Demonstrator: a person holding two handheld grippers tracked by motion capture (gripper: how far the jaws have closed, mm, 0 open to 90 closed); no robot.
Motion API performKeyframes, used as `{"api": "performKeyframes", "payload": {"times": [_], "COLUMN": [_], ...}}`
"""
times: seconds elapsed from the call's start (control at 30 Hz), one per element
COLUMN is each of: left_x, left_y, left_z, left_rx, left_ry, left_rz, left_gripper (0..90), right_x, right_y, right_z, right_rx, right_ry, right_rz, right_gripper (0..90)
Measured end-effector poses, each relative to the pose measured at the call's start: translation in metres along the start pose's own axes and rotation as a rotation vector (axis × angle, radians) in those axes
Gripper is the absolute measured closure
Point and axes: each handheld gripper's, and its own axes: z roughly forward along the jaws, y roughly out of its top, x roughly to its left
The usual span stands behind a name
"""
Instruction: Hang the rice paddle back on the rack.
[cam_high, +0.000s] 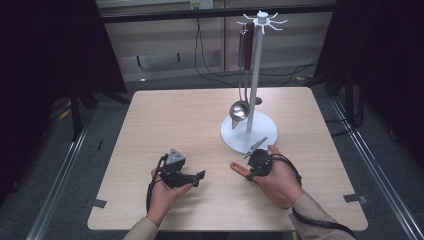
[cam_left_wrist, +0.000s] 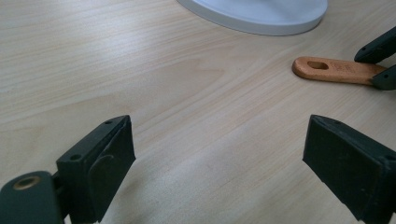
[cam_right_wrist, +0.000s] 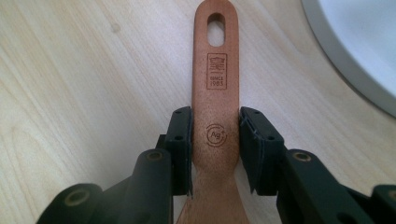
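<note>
A utensil with a flat wooden handle (cam_right_wrist: 215, 84) lies on the table, its hanging hole pointing away from my right gripper (cam_right_wrist: 215, 135). Both black pads press on the handle's two edges. From above, the handle's end (cam_high: 236, 167) sticks out left of the right gripper (cam_high: 256, 162), and the metal end (cam_high: 257, 146) points toward the white stand's base (cam_high: 260, 135). My left gripper (cam_high: 200, 176) rests low on the table to the left, jaws wide apart with only bare wood between them (cam_left_wrist: 215, 140). It looks toward the handle (cam_left_wrist: 331, 70).
The white utensil stand (cam_high: 256, 75) rises at the table's back right, with a steel ladle (cam_high: 240, 110) hanging from its hooks. Its round base (cam_right_wrist: 359, 46) lies close to the right gripper. Cables cross the floor behind the table.
</note>
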Motion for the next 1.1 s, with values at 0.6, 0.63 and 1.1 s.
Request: {"api": "performKeyframes", "payload": {"times": [0.6, 0.63, 1.1], "left_x": [-0.002, -0.002, -0.002], "left_y": [0.002, 0.002, 0.001], "left_z": [0.003, 0.003, 0.004], "left_rx": [-0.003, -0.002, 0.006], "left_ry": [-0.003, -0.003, 0.002], "left_rz": [-0.002, -0.003, -0.005], "left_gripper": [8.9, 8.9, 9.0], "right_x": [-0.003, -0.003, -0.006], "right_y": [-0.007, -0.007, -0.016], "right_z": [-0.023, -0.027, -0.056], "right_rx": [-0.319, -0.343, -0.685], "right_ry": [-0.035, -0.034, -0.115], "right_rz": [0.096, 0.093, 0.218], "right_gripper": [66.8, 66.7, 66.8]}}
